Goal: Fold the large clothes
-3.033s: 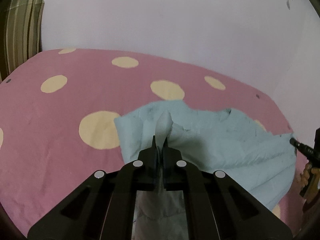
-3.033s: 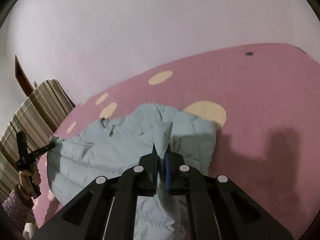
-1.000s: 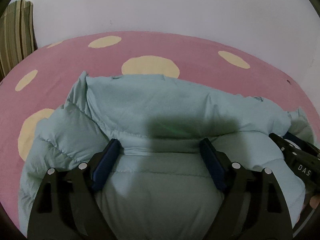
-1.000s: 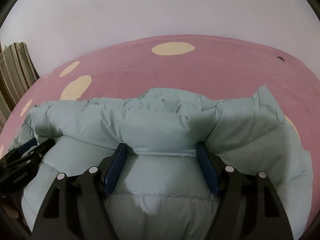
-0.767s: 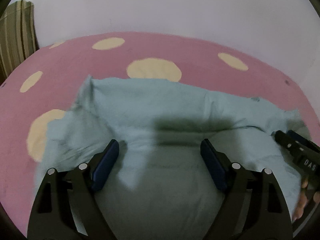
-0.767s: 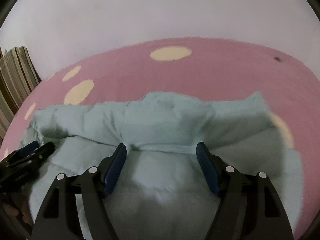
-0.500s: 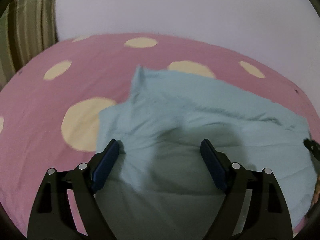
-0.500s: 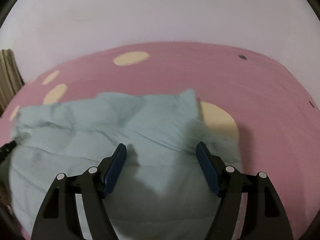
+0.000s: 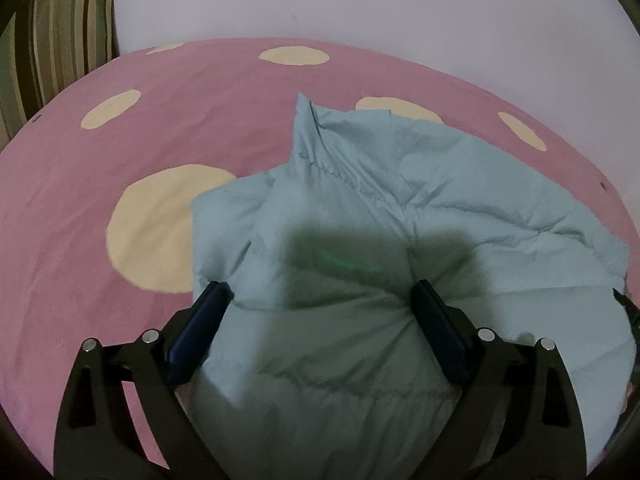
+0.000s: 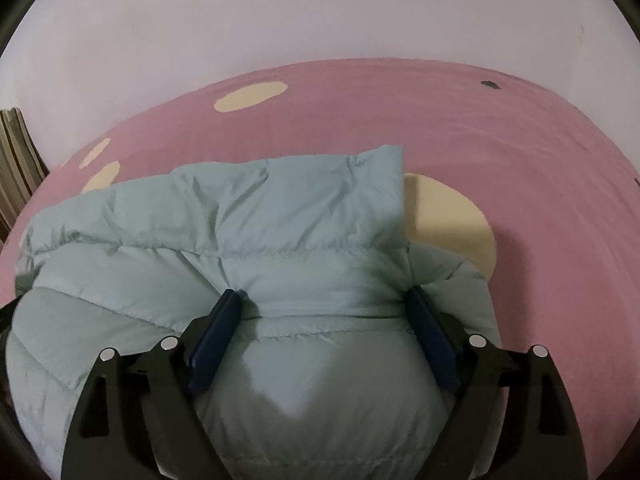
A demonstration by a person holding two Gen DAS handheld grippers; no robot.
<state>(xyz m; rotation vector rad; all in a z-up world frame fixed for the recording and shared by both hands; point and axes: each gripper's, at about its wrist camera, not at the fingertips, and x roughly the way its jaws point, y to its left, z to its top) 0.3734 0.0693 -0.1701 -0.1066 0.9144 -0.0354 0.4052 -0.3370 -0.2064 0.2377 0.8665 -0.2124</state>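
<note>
A pale blue puffer jacket lies folded over on a pink bed sheet with cream dots. My left gripper is open, its jaws spread wide over the jacket's left part, holding nothing. My right gripper is open too, jaws spread over the jacket's right part, just below a stitched seam. The tip of the right gripper shows at the right edge of the left wrist view. The bed sheet also fills the right wrist view.
A striped cushion stands at the bed's far left corner and shows at the left edge of the right wrist view. A pale wall runs behind the bed. Bare pink sheet lies left of and beyond the jacket.
Both grippers were shut on jacket fabric three seconds ago and have since let go and opened. In the last second they have swung apart, left toward the jacket's left end, right toward its right end.
</note>
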